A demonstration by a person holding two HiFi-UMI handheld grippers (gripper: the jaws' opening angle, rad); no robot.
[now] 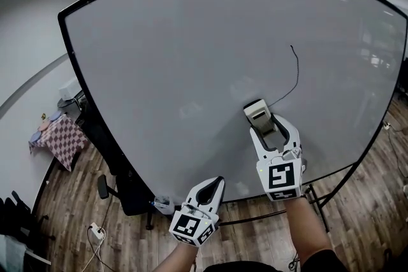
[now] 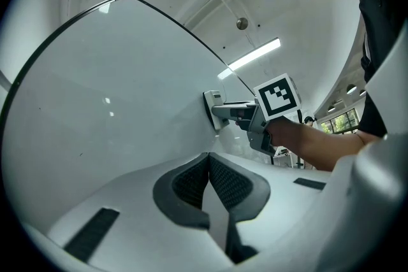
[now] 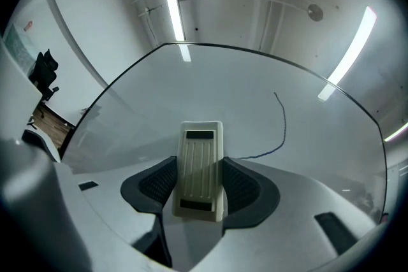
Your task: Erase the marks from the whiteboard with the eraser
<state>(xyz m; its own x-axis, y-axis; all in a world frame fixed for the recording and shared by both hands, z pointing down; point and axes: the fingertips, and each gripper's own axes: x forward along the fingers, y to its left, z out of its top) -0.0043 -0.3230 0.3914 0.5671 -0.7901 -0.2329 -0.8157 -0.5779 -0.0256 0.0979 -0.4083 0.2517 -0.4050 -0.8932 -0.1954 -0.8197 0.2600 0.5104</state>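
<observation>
Head view: eraser (image 1: 257, 113), held in right gripper (image 1: 266, 125), against whiteboard (image 1: 178, 54) at the lower end of the mark (image 1: 297, 71).
Left gripper view: left gripper (image 2: 208, 165) closed, empty, low beside the board.
Right gripper view: jaws clamp the eraser's long sides. Probably a light, rigid shell, best held there.

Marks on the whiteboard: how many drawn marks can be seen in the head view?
1. A thin dark curved line runs on the right half of the large white whiteboard, ending beside the cream ribbed eraser that the right gripper holds. The eraser may hide more.
</observation>
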